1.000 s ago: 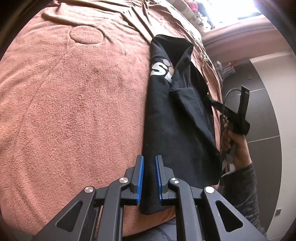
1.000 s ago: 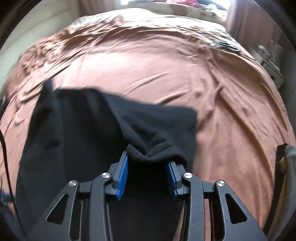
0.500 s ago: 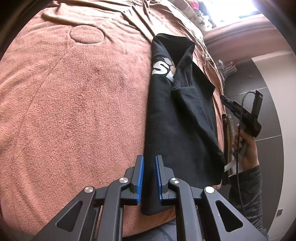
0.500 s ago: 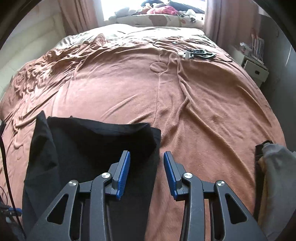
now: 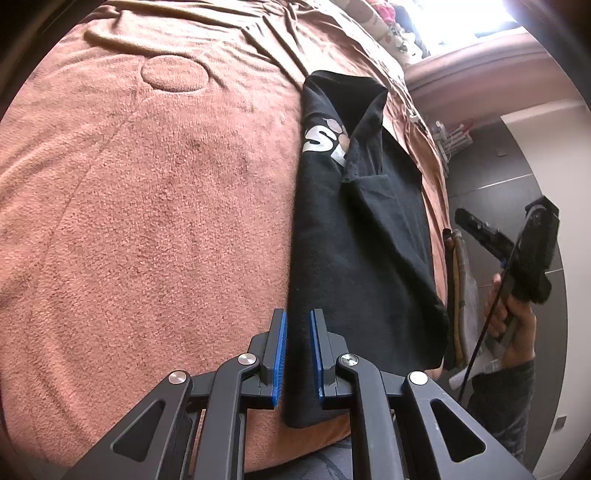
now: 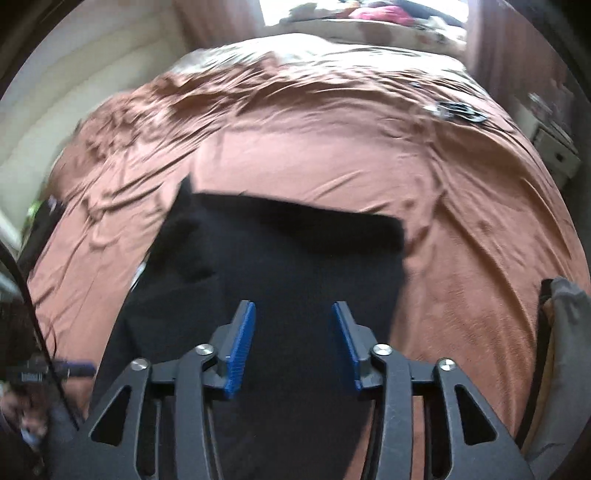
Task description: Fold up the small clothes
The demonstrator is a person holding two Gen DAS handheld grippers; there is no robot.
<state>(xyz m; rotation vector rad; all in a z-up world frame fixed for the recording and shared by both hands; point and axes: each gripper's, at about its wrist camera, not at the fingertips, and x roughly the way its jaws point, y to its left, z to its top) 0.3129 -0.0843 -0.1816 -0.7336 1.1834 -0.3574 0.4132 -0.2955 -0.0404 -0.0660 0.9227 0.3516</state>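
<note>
A black T-shirt [image 5: 362, 236] with a white print lies folded lengthwise on the brown blanket [image 5: 147, 221]. My left gripper [image 5: 297, 314] is shut on the shirt's near edge, with black cloth running between its blue pads. In the left wrist view my right gripper [image 5: 476, 227] is held in a hand off the bed's right side, clear of the cloth. In its own blurred view the right gripper [image 6: 293, 310] hovers over the flat shirt [image 6: 280, 251]. Its jaws are opening and nothing is between them.
A small stack of folded clothes [image 6: 565, 325] sits at the bed's right edge. A dark object [image 6: 458, 109] lies far up the blanket. Pillows and toys [image 6: 369, 22] line the head of the bed, and white drawers [image 6: 554, 151] stand beside it.
The right gripper let go of the shirt's folded flap, opened wider and drew back and up from the bed. The flap now lies flat. The left gripper kept still.
</note>
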